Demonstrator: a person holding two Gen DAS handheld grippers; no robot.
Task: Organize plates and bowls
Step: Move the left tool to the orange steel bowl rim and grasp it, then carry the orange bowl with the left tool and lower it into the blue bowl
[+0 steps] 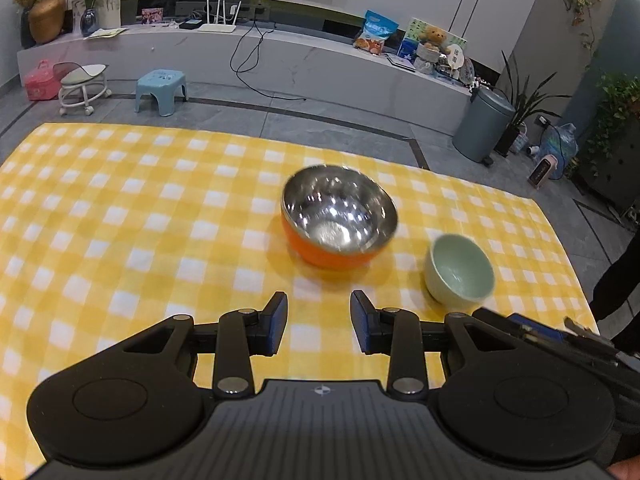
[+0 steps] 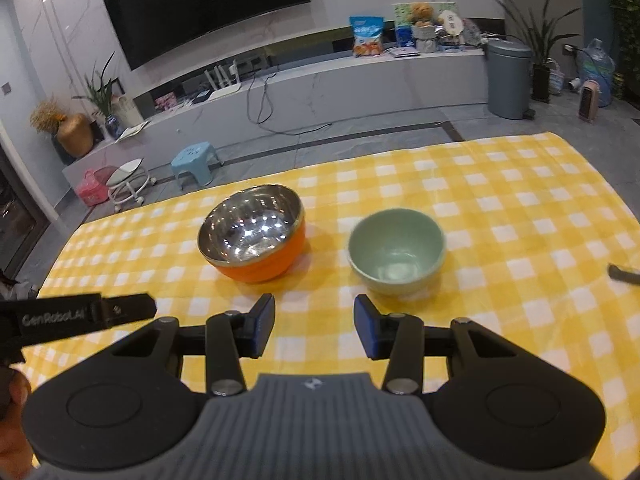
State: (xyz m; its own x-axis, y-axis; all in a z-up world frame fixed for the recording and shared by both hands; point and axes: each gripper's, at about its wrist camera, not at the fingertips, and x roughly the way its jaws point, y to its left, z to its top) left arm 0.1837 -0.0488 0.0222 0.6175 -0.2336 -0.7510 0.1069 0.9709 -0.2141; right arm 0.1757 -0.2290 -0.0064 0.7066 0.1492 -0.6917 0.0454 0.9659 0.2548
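A living room with a grey tiled floor, a long white media bench and a wall-mounted television (image 2: 204, 8) is being recorded from both wrist views; the surface (image 1: 120, 216) is being covered by a yellow and white checked cloth.

Two bowls are being observed standing upright on the cloth, near each other but not touching. The orange bowl (image 1: 339, 220), steel-lined inside, is being seen near the middle of the surface. The pale green bowl (image 2: 397, 250) is being seen to its right in both views and slightly nearer the cameras. Both are appearing empty. No plates are being seen in either view.

The left gripper (image 1: 319, 326) is being held above the cloth, short of the orange bowl; its fingers (image 1: 276, 322) are being kept apart, with nothing between them. The right gripper (image 2: 315, 328) is being held likewise, short of the gap between the two bowls; its fingers (image 2: 370, 326) are being kept apart and nothing is being gripped. Neither bowl is being touched.

Beyond the surface, a light blue stool (image 1: 161, 90), a white wheeled stool (image 1: 84, 86) and a grey pedal bin (image 1: 484, 124) are being noted on the floor.
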